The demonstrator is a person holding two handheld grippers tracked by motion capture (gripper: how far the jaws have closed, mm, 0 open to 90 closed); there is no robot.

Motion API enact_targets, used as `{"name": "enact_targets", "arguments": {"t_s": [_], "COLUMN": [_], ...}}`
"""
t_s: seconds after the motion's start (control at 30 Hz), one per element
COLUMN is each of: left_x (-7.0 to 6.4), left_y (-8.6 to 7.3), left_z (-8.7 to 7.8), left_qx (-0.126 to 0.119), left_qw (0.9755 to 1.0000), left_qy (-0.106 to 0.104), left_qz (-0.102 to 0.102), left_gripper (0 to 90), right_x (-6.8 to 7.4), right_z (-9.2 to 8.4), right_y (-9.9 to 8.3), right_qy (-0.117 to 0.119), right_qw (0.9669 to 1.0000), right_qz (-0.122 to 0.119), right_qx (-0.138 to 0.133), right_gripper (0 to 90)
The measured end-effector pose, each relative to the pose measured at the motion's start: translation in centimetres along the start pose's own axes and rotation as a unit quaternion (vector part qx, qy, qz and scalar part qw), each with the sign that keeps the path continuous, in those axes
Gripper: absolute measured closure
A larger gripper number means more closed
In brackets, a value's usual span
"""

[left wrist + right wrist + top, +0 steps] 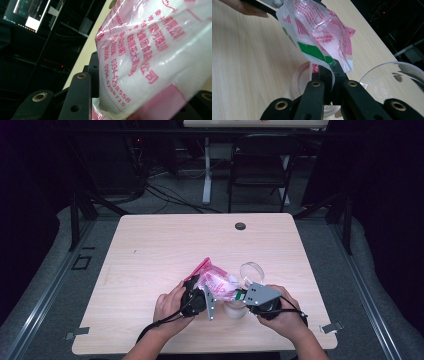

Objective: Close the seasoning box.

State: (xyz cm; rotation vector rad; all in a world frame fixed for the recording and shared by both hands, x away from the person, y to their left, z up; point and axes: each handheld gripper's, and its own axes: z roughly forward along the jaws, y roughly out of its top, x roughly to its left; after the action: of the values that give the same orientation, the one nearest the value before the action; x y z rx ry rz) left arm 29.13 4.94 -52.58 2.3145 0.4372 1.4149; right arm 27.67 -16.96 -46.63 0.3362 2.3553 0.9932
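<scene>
Both tools (200, 295) (241, 296) level, facing inward, gripping bag (212, 279) between.

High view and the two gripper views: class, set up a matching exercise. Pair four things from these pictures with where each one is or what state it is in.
Things
1. plastic bag
2. right gripper
3. clear lid
4. dark round plug

Places or states
A. set in the table top near its far edge
B. held up between both grippers, printed in pink
C. lying on the table beyond the right hand
D. jaws pinched shut on the bag's corner

Pairs: 1-B, 2-D, 3-C, 4-A
</scene>
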Motion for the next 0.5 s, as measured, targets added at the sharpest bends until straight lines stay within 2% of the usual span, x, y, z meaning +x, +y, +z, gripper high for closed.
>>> {"name": "enact_targets", "arguments": {"t_s": [0.13,0.27,0.3,0.37,0.5], "left_x": [-0.37,-0.51,-0.67,-0.71,-0.94], "left_y": [-0.20,-0.32,-0.38,-0.44,-0.68], "left_z": [0.04,0.06,0.14,0.13,0.32], "left_qx": [-0.002,0.005,0.000,0.008,0.002], "left_qw": [1.0000,1.0000,0.9999,0.9999,0.9996], "left_qy": [-0.003,-0.006,-0.007,-0.009,-0.020], "left_qz": [-0.009,-0.004,-0.011,-0.001,-0.017], "left_gripper": [68.9,68.9,68.9,68.9,68.9], "right_x": [0.11,0.18,0.19,0.21,0.29], "right_z": [0.03,0.09,0.11,0.12,0.23], "right_y": [0.08,0.12,0.12,0.11,0.12], "right_qy": [-0.002,0.000,0.001,-0.001,0.002], "right_qw": [1.0000,1.0000,1.0000,1.0000,1.0000], "right_qz": [0.000,-0.002,-0.002,-0.004,-0.004], "right_qx": [-0.002,0.000,0.000,0.002,0.003], "right_gripper": [90.0,90.0,90.0,90.0,90.0]}}
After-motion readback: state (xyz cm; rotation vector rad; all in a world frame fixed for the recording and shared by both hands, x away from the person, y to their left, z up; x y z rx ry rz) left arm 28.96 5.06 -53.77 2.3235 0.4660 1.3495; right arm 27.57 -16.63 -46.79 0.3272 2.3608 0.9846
